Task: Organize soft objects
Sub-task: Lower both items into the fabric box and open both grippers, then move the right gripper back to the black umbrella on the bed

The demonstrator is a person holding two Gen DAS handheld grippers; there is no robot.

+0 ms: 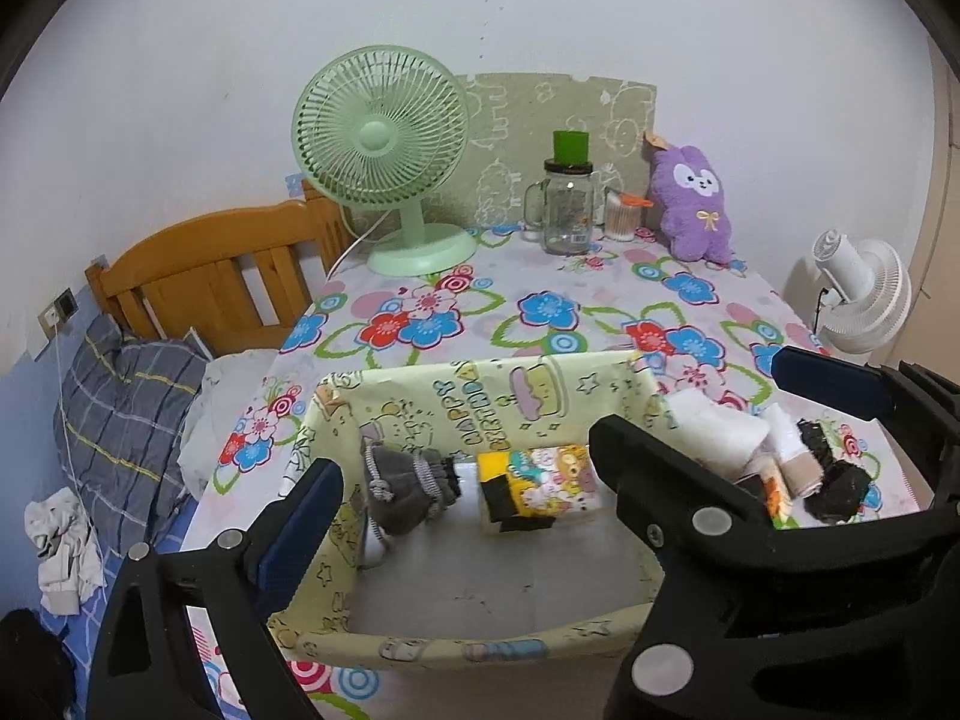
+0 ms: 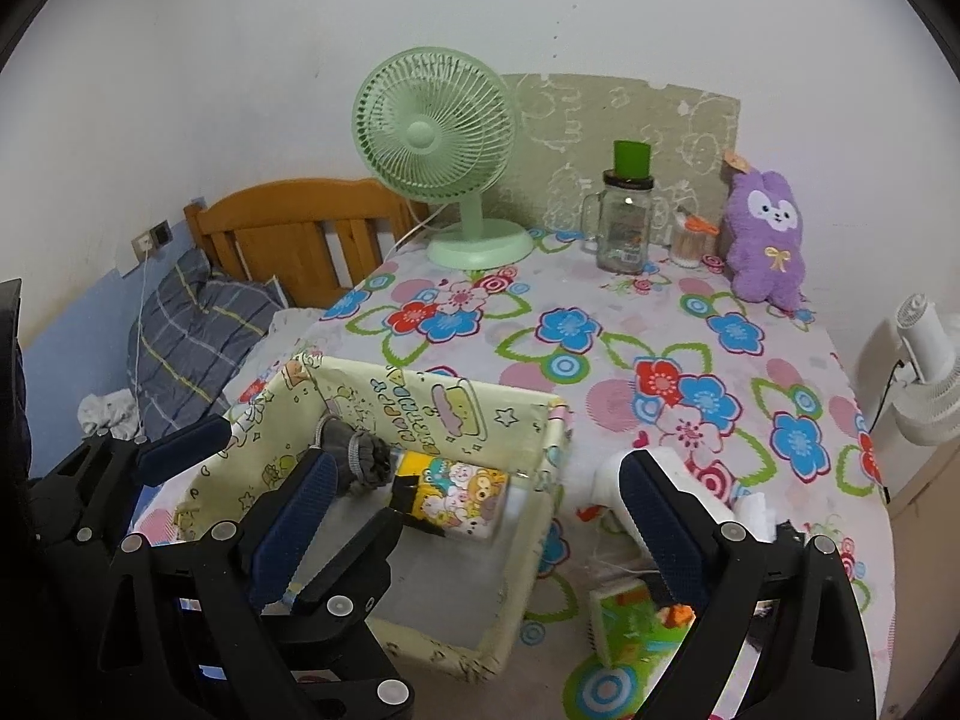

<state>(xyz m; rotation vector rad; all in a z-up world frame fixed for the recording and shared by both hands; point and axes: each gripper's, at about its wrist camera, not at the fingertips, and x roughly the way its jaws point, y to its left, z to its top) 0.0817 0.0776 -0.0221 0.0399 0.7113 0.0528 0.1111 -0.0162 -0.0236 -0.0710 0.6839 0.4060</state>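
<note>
A: How do the jaws stand?

B: Both sets are spread wide with nothing between them. The left gripper hangs over the near half of the paper-lined box; the right gripper straddles the box's right wall, with its left finger over the box and its right finger over the pile outside.

A: And the soft things?

B: Two lie in the box against its far wall: a grey knitted sock on the left and, touching it on the right, a cartoon-print pouch with a yellow and black end. The rest sit in a heap on the counter just right of the box: a white rolled cloth, a beige roll and a black crumpled piece. A green-printed packet lies near the right gripper's right finger.

A: Further out?

B: At the far edge of the flowered counter stand a green desk fan, a glass jar mug with a green cap, a small cup of sticks and a purple plush rabbit leaning on the wall. Left of the counter is a bed with a wooden headboard and a plaid pillow. A white fan stands off to the right.
</note>
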